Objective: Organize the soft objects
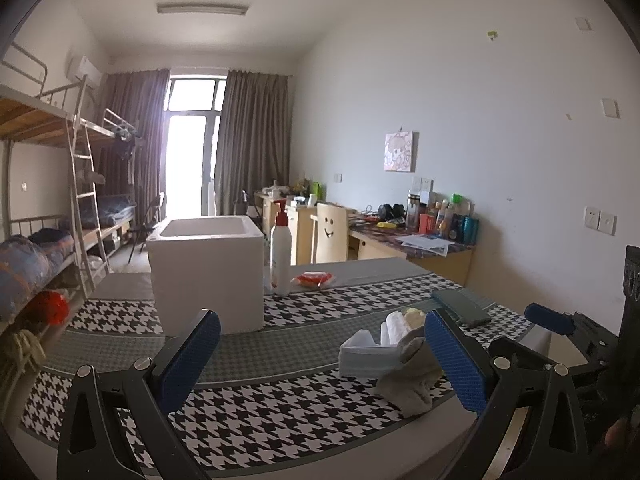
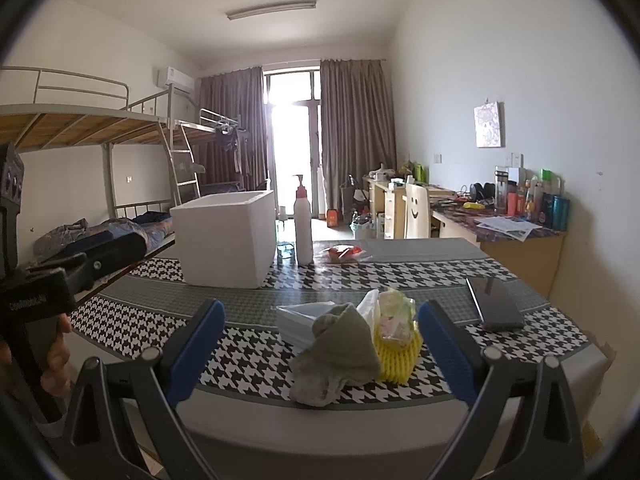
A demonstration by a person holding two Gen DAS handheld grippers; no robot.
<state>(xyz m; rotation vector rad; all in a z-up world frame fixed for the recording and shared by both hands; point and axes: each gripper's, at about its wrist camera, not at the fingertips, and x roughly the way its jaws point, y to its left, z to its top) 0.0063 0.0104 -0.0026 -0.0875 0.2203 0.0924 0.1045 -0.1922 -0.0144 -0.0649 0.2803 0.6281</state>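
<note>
both grippers hang at the near table edge with jaws spread wide and empty, the right gripper (image 2: 320, 344) lined up on the soft pile, likely for a first pick: grey sock (image 2: 340, 350) in front, touching the yellow foam net (image 2: 398, 354) and the face mask stack (image 2: 298, 318). the white foam box (image 2: 230, 240), the probable bin, sits beyond the pile to its left. left gripper (image 1: 320, 354) frames bare cloth left of the pile; pump bottle (image 2: 303, 228) and red packet (image 2: 342, 253) stand beside the box, phone (image 2: 496, 304) right of the pile, none blocking the path.

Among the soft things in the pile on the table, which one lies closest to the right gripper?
The grey-green sock. It droops at the front of the pile, toward the right gripper; the yellow foam net sits beside it, and the stack of face masks lies behind.
</note>
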